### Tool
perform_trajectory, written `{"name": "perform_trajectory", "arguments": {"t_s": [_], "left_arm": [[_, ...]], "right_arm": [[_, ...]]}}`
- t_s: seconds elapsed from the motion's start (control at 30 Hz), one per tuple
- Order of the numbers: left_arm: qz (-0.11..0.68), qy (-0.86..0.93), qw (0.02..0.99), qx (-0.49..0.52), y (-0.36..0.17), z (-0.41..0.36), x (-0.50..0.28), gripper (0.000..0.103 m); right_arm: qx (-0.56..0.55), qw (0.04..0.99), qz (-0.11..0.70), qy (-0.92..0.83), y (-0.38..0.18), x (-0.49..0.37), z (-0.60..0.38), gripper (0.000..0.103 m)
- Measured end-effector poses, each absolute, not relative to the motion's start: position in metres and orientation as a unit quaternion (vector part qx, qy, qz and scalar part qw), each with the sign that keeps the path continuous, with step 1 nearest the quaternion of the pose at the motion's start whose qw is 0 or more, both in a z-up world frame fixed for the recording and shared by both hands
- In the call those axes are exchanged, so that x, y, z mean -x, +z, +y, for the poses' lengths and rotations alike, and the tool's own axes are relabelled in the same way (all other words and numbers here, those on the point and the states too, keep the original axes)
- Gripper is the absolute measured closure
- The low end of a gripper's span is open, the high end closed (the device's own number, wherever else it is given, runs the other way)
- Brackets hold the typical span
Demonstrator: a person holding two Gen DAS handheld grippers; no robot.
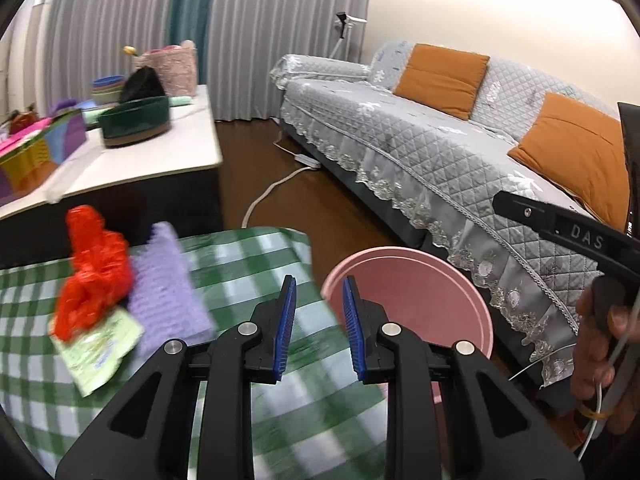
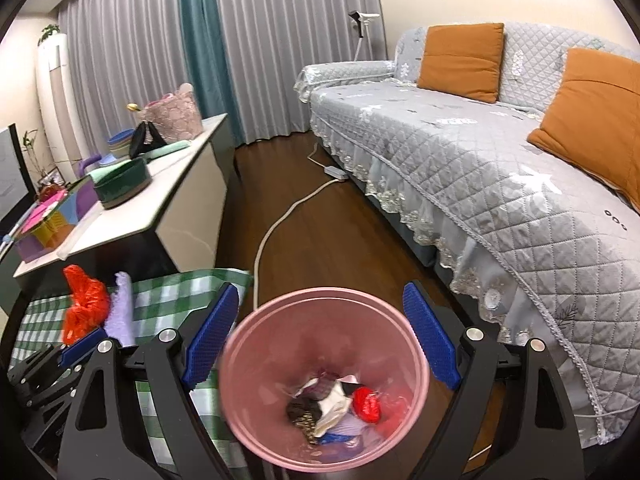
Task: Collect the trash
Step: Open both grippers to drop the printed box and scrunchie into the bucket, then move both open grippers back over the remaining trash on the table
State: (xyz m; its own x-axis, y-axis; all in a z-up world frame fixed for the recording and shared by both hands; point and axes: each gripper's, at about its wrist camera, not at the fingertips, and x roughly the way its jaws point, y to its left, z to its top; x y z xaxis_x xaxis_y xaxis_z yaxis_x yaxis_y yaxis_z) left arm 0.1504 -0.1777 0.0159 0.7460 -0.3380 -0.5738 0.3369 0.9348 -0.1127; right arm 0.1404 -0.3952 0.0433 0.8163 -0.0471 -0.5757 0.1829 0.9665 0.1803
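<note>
Pink plastic forms the one waste bin at lower centre of the left wrist view, its rim just past the edge of the green-checked bench. The left claw hangs low in the frame with its two blue pads spread and nothing between them. Three loose pieces lie together at the left of the cloth: one crumpled red plastic bag, one lilac knitted cloth touching it, and one pale green printed wrapper below the bag. At the right edge a hand grips the other tool. In the right wrist view the right claw is opened wide above the bin, empty. Inside, at lower centre, sits a small heap of trash: white, black, red and purple scraps, too jumbled to count. Two orange cushions rest on the grey quilted sofa at upper right.
</note>
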Motion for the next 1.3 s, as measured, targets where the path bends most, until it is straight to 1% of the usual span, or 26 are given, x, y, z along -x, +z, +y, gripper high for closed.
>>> {"name": "perform_trajectory", "arguments": {"t_s": [0.2,0.37,0.4,0.43,0.5,0.6,0.7,0.97,1.3], "left_arm": [[0.293,-0.145,0.945,-0.006,0.033,-0.131,-0.135,0.079],[0.279,-0.111,0.954,-0.003,0.044,-0.084,-0.133,0.079],[0.279,-0.105,0.954,-0.001,0.044,-0.076,-0.132,0.079],[0.279,-0.101,0.955,0.001,0.044,-0.07,-0.132,0.079],[0.283,-0.089,0.955,0.009,0.039,-0.055,-0.133,0.079],[0.291,-0.075,0.953,0.018,0.027,-0.037,-0.135,0.079],[0.294,-0.063,0.953,0.021,0.019,-0.027,-0.137,0.079],[0.299,-0.043,0.953,0.03,0.0,-0.005,-0.154,0.079],[0.307,-0.032,0.95,0.033,-0.019,0.003,-0.188,0.079]], "right_arm": [[-0.116,0.952,0.282,-0.026,0.061,-0.139,-0.357,0.021],[-0.095,0.96,0.263,0.011,0.071,-0.141,-0.317,0.022],[-0.091,0.961,0.262,0.017,0.071,-0.143,-0.311,0.023],[-0.089,0.961,0.263,0.022,0.071,-0.145,-0.305,0.027],[-0.087,0.959,0.268,0.032,0.067,-0.151,-0.296,0.03],[-0.084,0.956,0.277,0.047,0.06,-0.161,-0.28,0.038],[-0.079,0.953,0.284,0.063,0.055,-0.168,-0.264,0.042],[-0.068,0.947,0.301,0.092,0.035,-0.188,-0.234,0.042],[-0.071,0.935,0.332,0.107,0.005,-0.212,-0.217,0.042]]}}
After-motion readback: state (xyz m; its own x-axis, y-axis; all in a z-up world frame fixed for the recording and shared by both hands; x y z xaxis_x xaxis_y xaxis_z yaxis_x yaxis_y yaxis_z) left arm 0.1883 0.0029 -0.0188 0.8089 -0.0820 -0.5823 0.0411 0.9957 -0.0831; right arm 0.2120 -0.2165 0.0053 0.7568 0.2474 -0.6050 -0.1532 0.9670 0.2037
